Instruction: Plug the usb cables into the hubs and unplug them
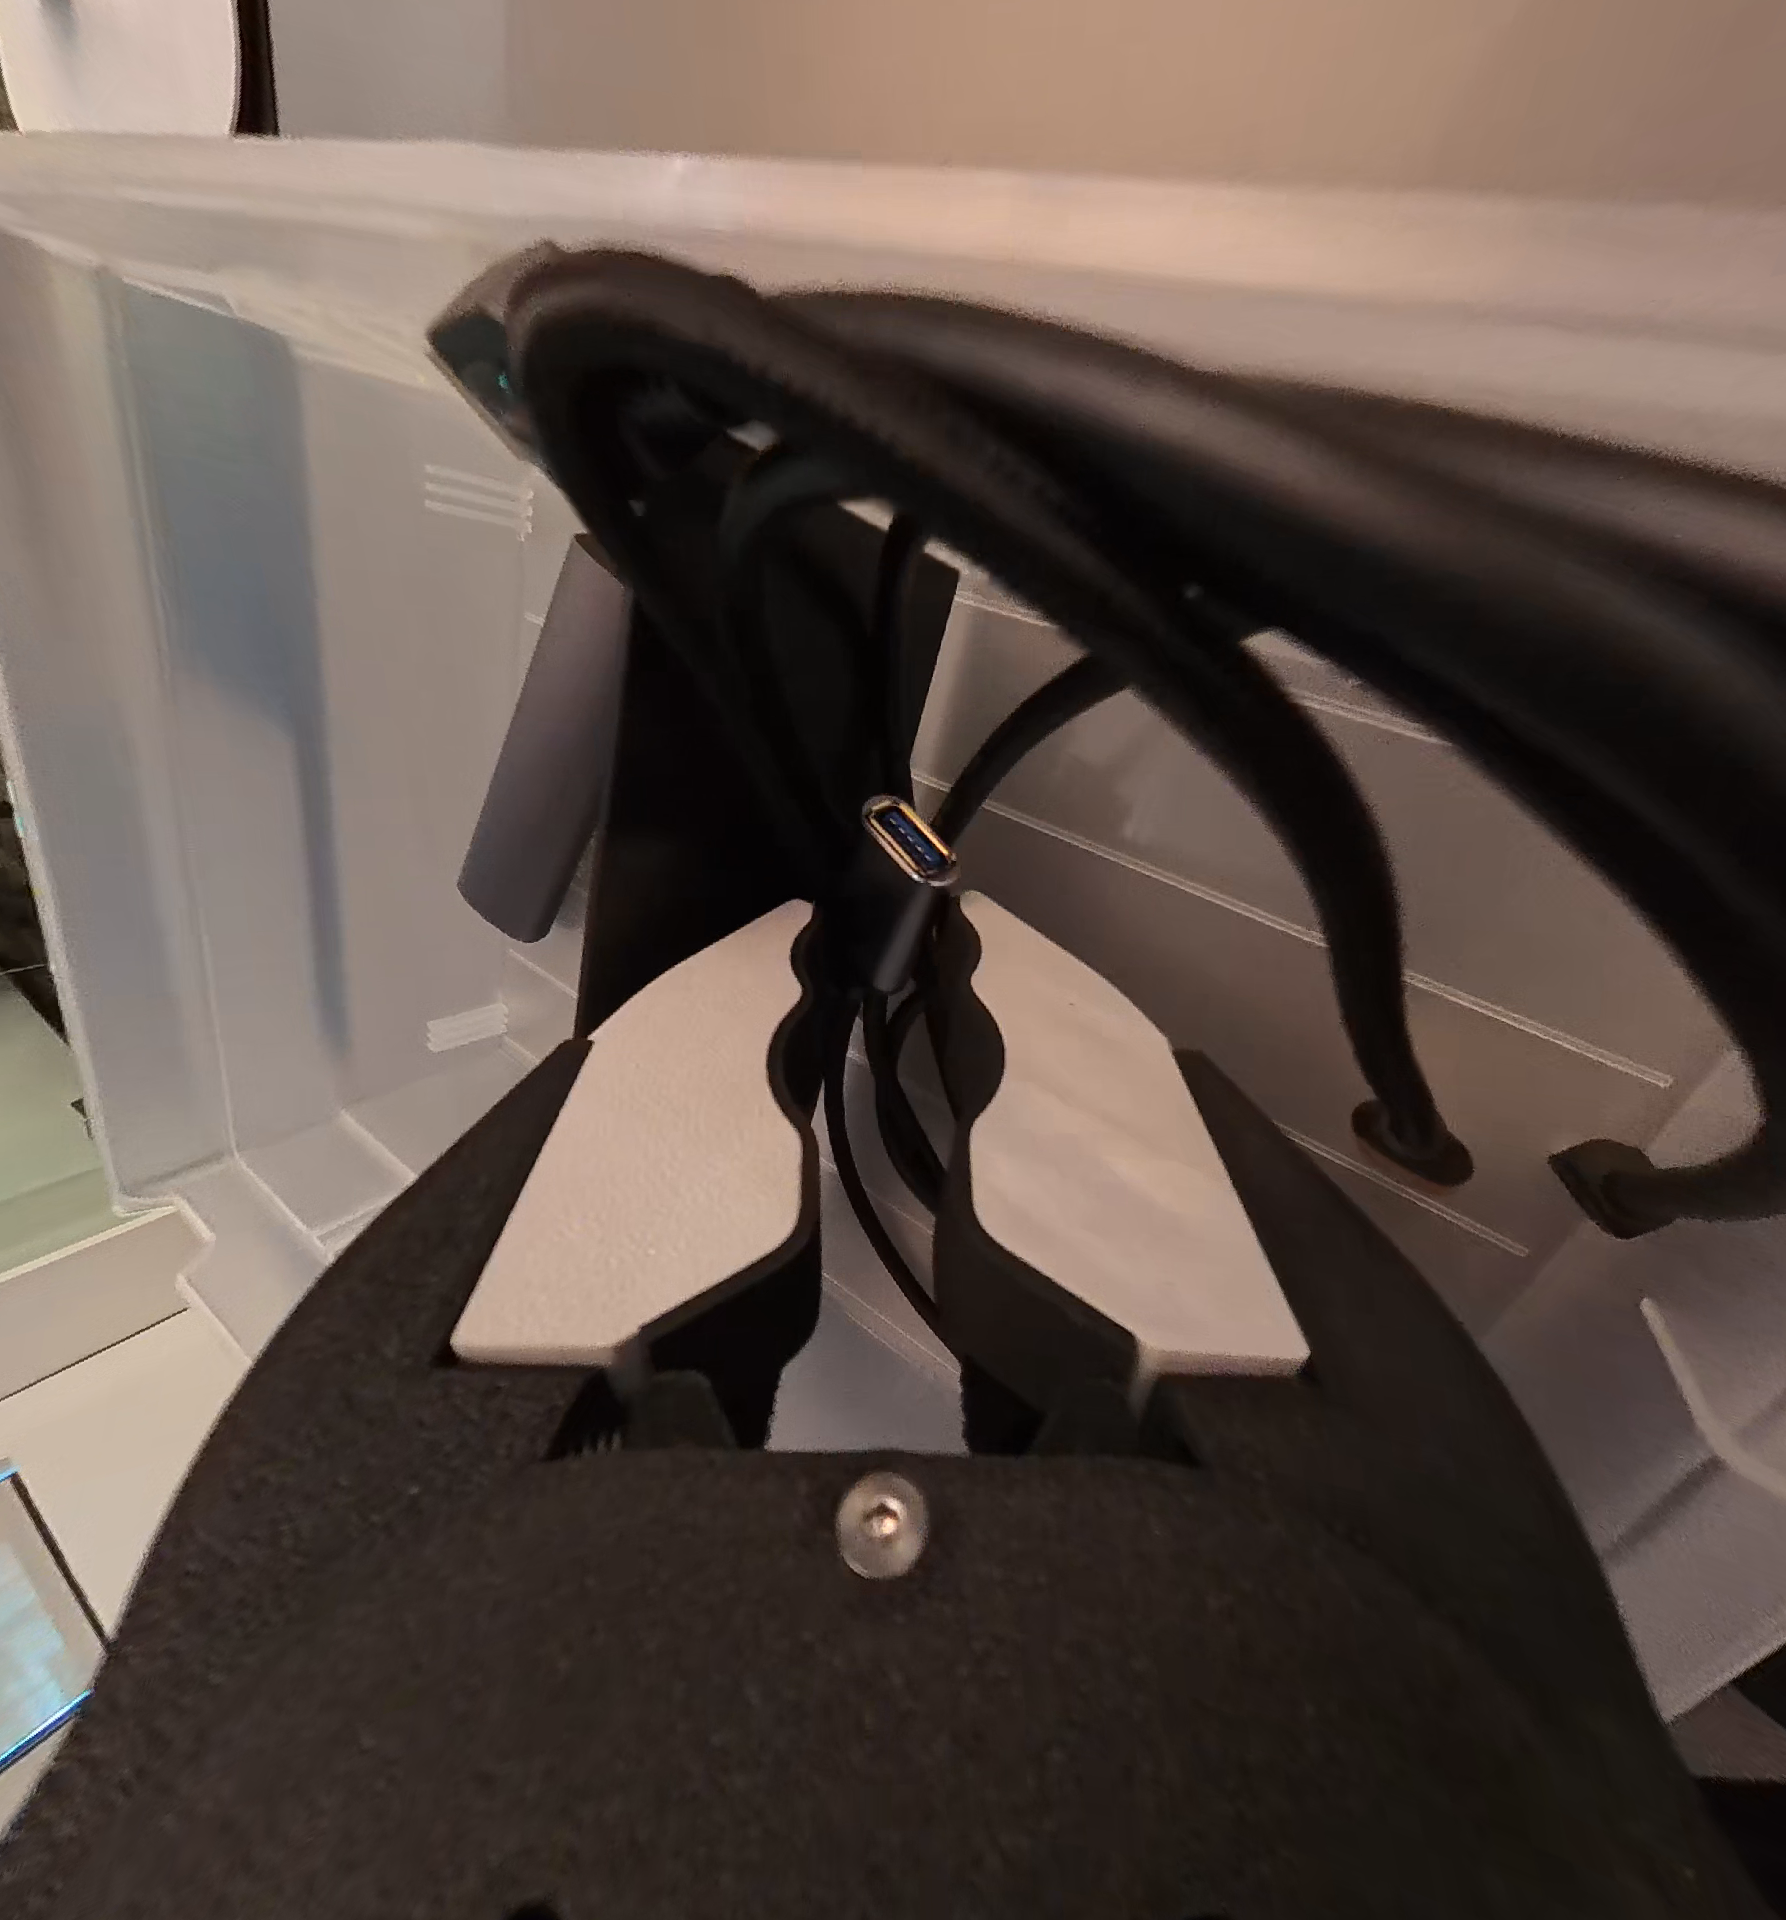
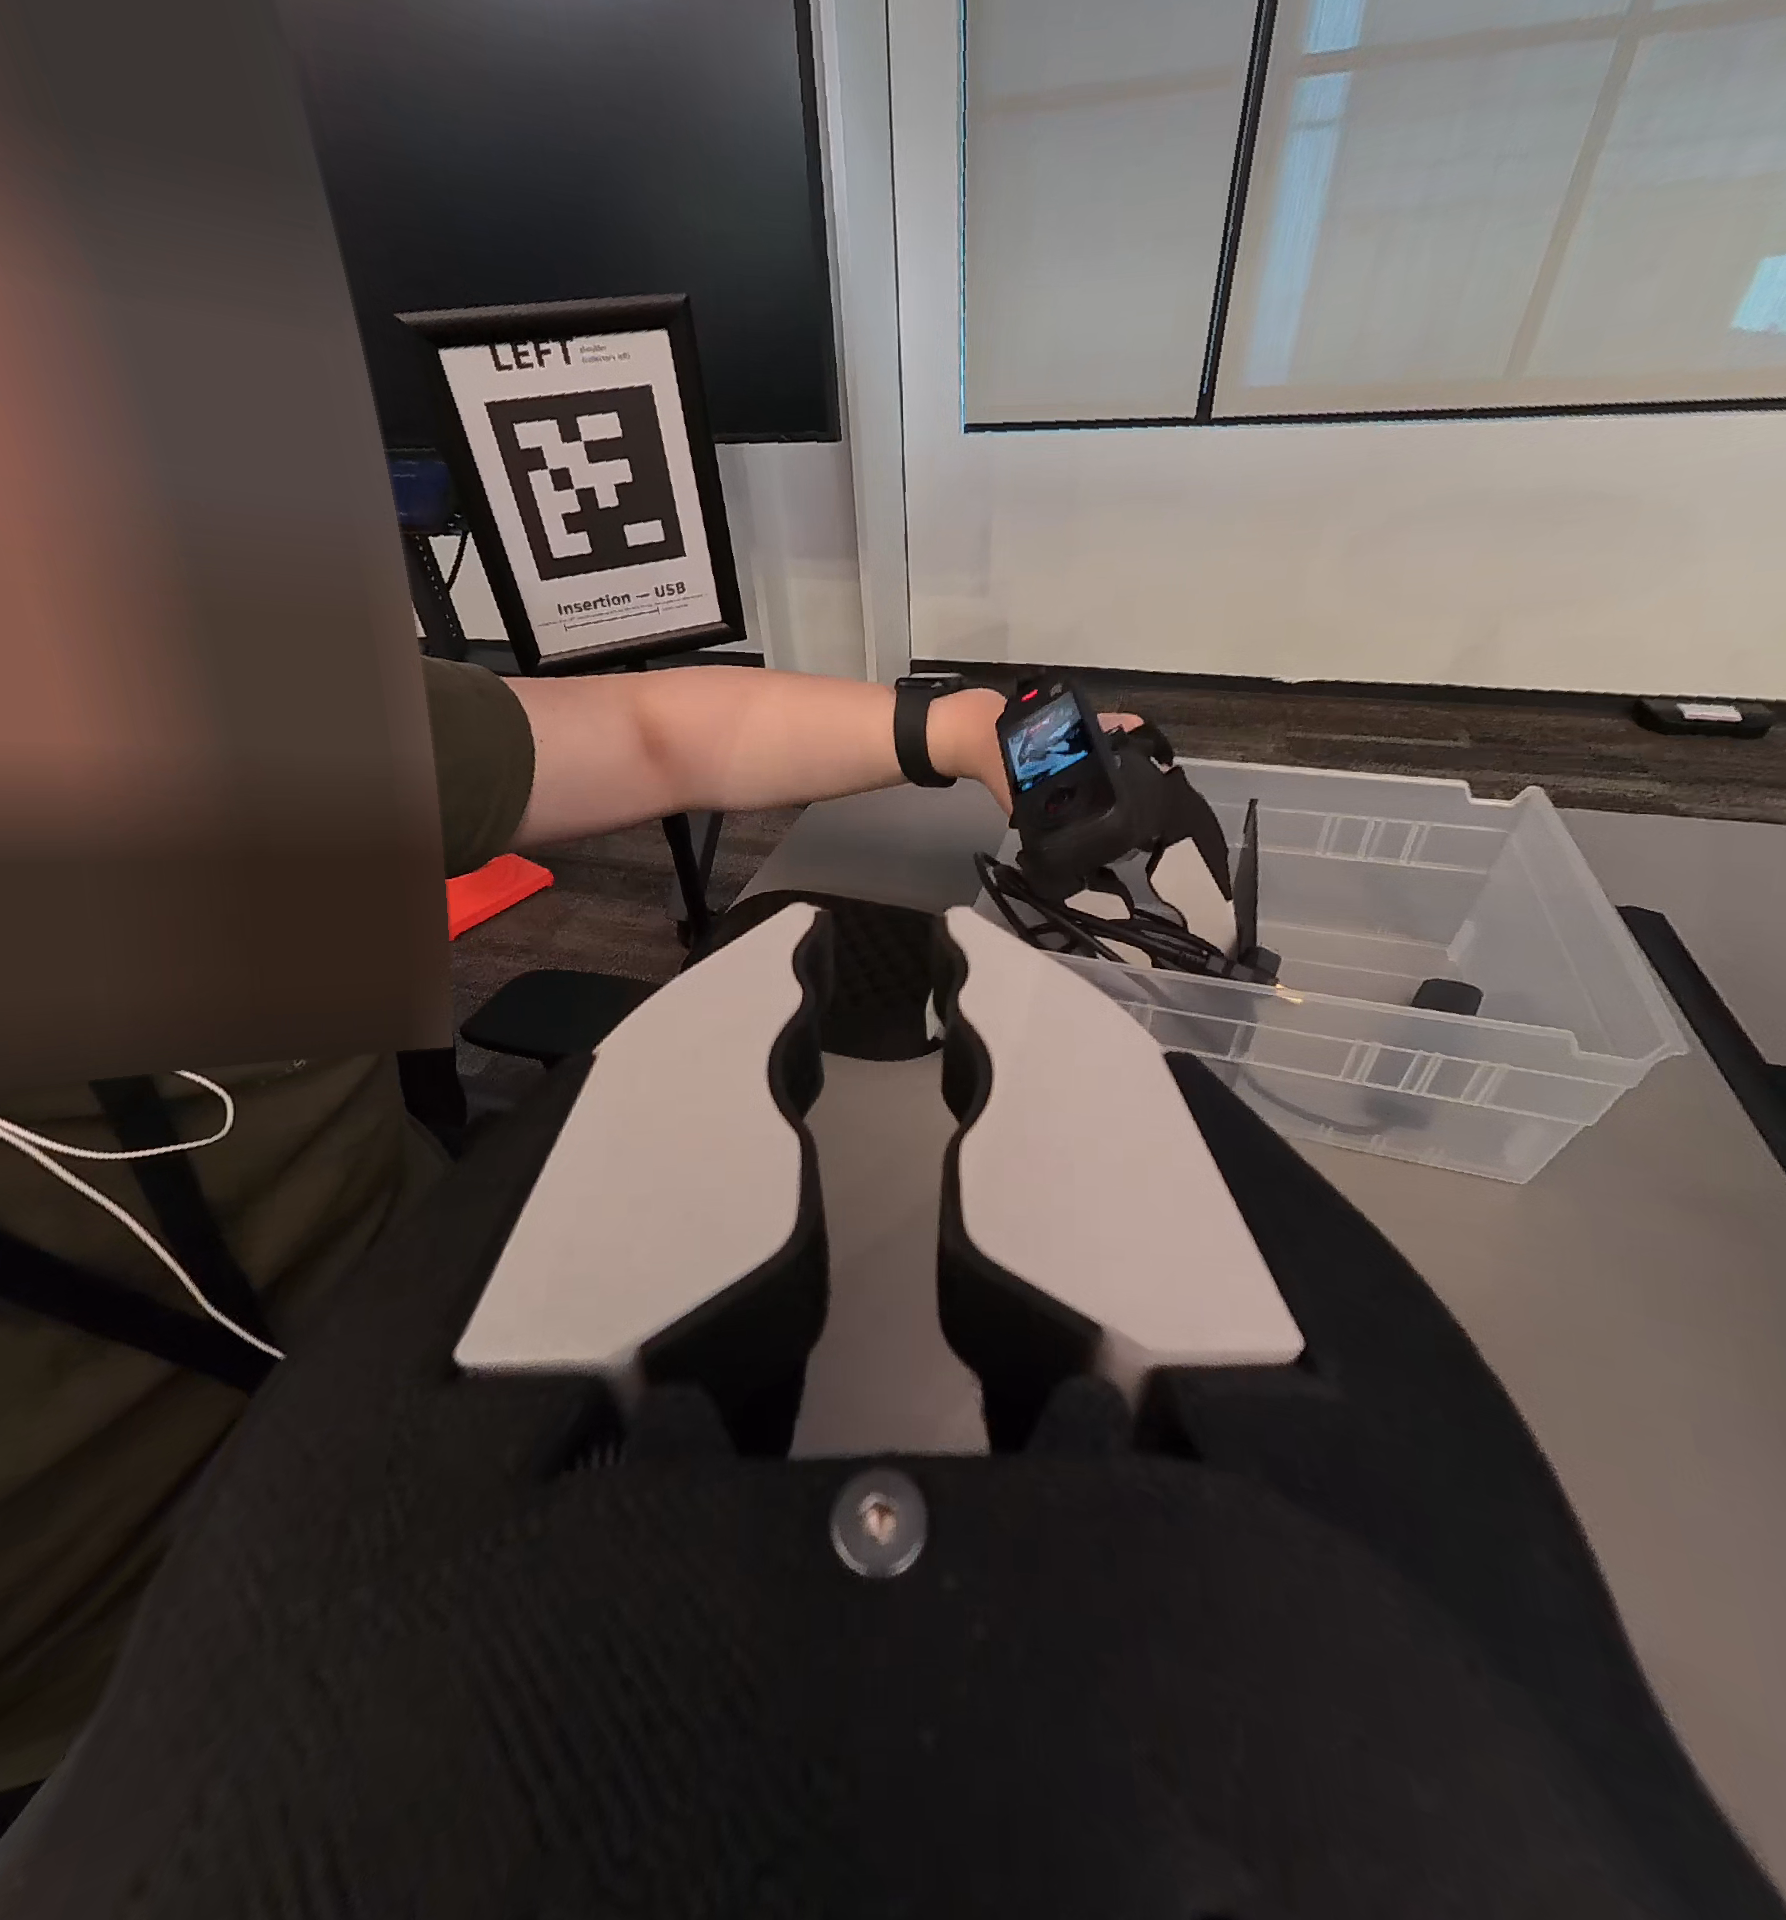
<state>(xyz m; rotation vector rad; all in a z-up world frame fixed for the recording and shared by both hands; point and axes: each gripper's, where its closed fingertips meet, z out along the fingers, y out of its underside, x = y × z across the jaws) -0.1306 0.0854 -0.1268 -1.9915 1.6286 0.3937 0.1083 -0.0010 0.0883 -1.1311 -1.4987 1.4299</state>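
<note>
Grey tabletop (image 2: 1647, 1403) is carrying a clear plastic bin (image 2: 1554, 1049); left tongs (image 1: 884, 935) are pinching black braided USB cables (image 1: 894, 997) inside it, right tongs (image 2: 884, 956) are hovering slightly parted, empty

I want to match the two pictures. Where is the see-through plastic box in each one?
Left wrist view: the plastic box fills the background, its wall close behind the cables.
Right wrist view: the box sits on the table, right of centre.
Shared landmark: the black cables at the box.
</note>
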